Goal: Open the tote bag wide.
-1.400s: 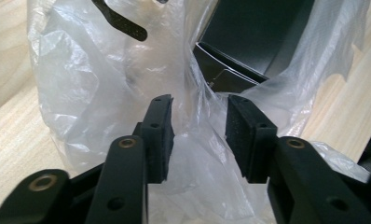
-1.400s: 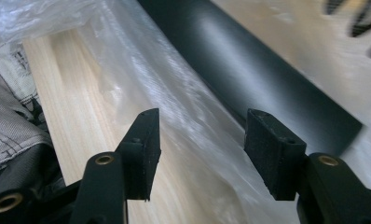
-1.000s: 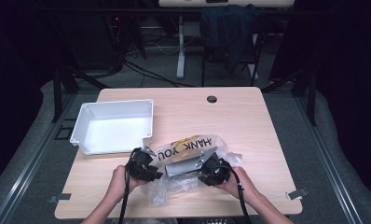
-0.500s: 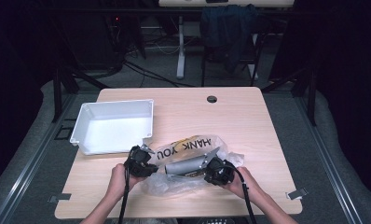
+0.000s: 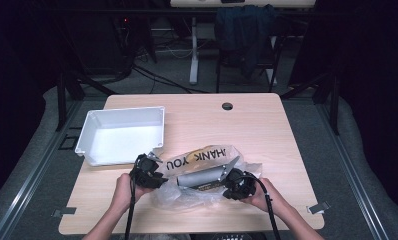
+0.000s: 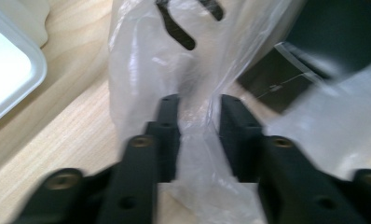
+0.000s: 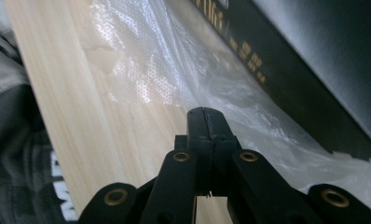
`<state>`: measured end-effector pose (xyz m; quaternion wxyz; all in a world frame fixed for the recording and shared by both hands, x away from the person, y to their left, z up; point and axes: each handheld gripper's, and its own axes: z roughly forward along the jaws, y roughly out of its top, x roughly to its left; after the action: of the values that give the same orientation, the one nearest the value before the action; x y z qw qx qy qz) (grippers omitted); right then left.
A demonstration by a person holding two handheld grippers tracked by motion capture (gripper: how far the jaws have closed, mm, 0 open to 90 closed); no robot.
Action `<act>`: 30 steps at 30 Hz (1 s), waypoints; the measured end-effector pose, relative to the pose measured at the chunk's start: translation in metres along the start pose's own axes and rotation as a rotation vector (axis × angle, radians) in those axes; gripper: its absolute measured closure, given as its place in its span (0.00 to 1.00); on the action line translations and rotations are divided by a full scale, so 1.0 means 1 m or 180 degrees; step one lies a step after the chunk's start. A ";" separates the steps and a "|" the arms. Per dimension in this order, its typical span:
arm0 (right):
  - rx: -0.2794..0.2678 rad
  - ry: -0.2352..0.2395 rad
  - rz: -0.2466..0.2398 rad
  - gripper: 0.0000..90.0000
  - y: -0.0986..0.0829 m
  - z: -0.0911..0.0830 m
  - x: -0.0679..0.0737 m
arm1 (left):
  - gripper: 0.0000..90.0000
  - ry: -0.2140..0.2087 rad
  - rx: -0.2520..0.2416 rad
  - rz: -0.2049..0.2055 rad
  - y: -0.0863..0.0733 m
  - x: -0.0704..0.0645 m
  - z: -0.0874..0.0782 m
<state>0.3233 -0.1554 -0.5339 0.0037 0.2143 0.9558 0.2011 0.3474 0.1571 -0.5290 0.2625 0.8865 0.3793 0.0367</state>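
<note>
The person is working a clear plastic bag (image 5: 202, 172) lying on the surface (image 5: 267, 130), near its front edge. The right hand-held gripper (image 5: 230, 179) is pinching the bag's right end, jaws closed flat together on the film. The left hand-held gripper (image 6: 198, 122) is straddling a fold at the bag's left end, jaws narrowly parted. Inside the bag a grey box (image 5: 199, 177) is lying lengthwise. It looks wise to lift both ends evenly so the box isn't sliding out. Beyond the bag's left end, a white tray (image 5: 89, 131) is sitting close by, possibly crowding that side.
</note>
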 end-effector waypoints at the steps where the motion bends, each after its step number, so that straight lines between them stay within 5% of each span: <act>1: -0.0064 0.0048 0.0027 0.99 0.001 -0.002 0.000 | 0.63 -0.0023 -0.0024 -0.0007 0.001 -0.001 -0.004; 4: -0.0228 0.0092 0.0031 0.93 0.003 -0.009 0.001 | 0.54 -0.0068 -0.0077 0.0006 0.002 -0.004 -0.012; 8: -0.0392 0.0072 0.0046 0.86 0.006 -0.014 0.004 | 0.49 -0.0125 0.0083 0.0096 0.002 -0.012 -0.007; 14: -0.0378 0.0079 0.0012 0.82 0.011 -0.005 0.006 | 0.49 -0.0071 0.0329 0.0167 -0.001 -0.015 0.010; 18: -0.0215 0.0068 -0.0056 0.87 0.012 0.003 0.007 | 0.60 0.0002 0.0272 0.0106 -0.002 -0.010 0.011; 21: -0.0252 0.0067 -0.0037 0.87 0.011 0.000 0.005 | 0.59 -0.0045 0.0237 0.0087 -0.003 -0.006 0.008; 30: -0.0516 0.0117 0.0072 0.65 0.007 -0.023 -0.001 | 0.32 -0.0191 0.0010 0.0191 0.002 -0.007 -0.015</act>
<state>0.3244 -0.1591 -0.5102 0.0013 0.2203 0.9339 0.2817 0.3397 0.1574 -0.5144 0.2711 0.8986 0.3446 0.0173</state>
